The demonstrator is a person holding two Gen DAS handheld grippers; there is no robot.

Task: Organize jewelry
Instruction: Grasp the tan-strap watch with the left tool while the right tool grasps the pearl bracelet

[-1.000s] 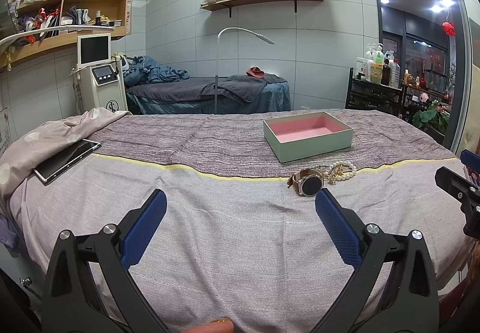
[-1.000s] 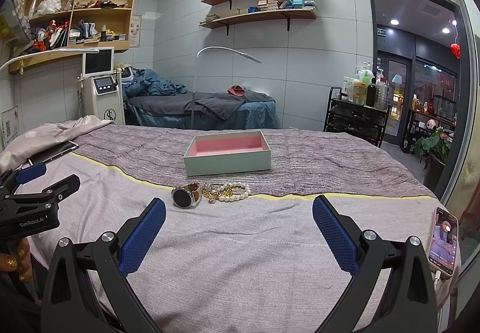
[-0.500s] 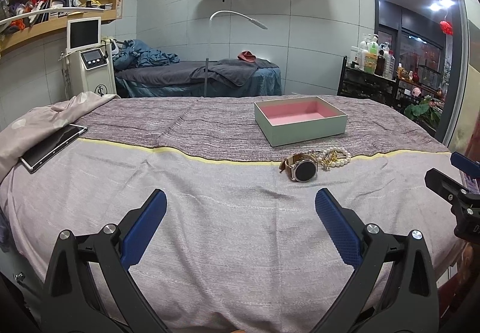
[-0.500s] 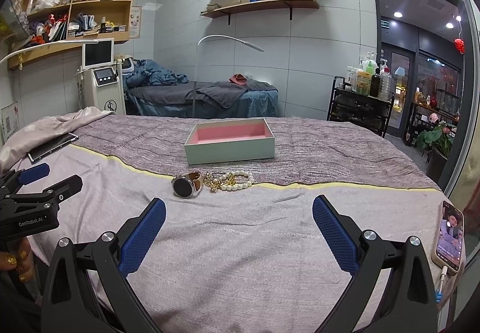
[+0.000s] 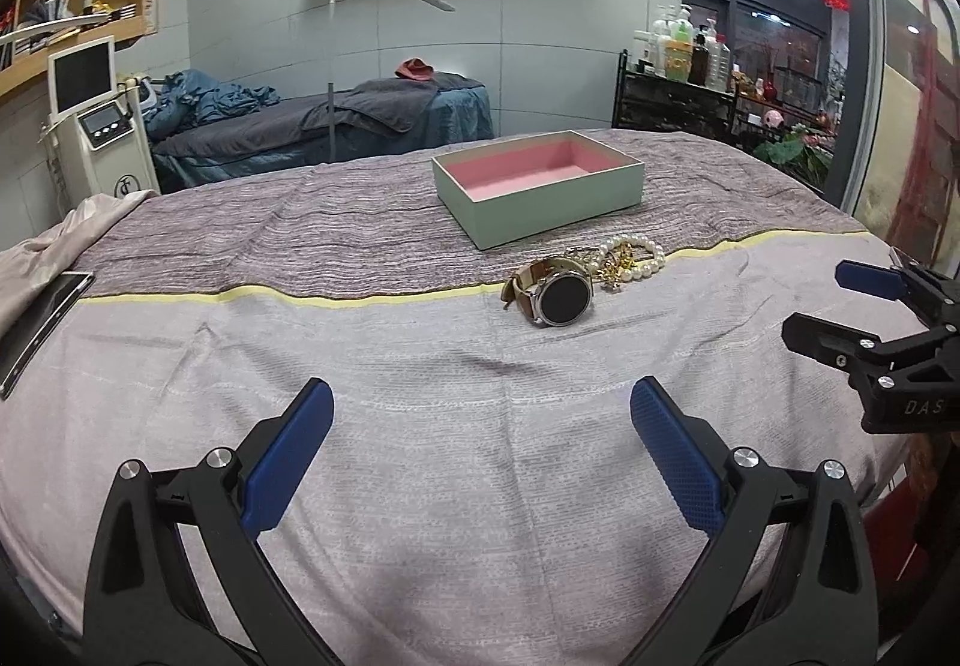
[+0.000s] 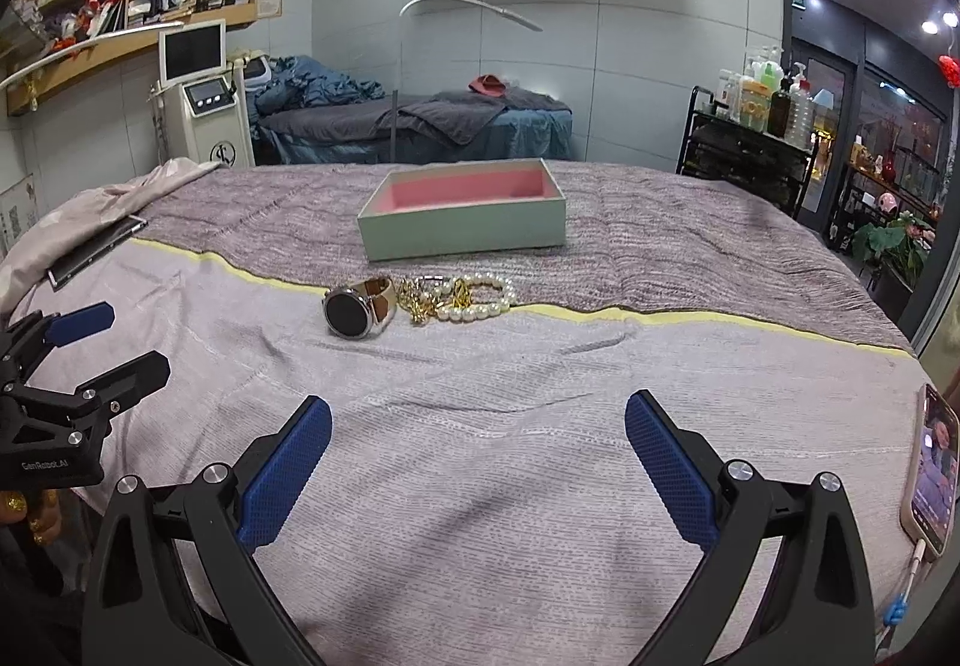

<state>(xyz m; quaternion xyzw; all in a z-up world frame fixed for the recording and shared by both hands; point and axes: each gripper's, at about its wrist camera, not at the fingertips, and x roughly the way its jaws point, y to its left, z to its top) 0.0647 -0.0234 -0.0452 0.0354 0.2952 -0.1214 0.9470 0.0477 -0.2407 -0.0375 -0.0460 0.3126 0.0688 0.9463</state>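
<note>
While both tools gape apart over bare bedspread, the watch lies near the box.

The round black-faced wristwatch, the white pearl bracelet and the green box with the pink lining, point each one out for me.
Round black-faced wristwatch [image 5: 564, 300]: left wrist view, on the dial.
White pearl bracelet [image 6: 480, 312]: right wrist view, on the near row of pearls.
Green box with pink lining [image 6: 462, 234]: right wrist view, on the front outer wall.

On the bed, the watch lies left of the bracelets, before the box.
</note>
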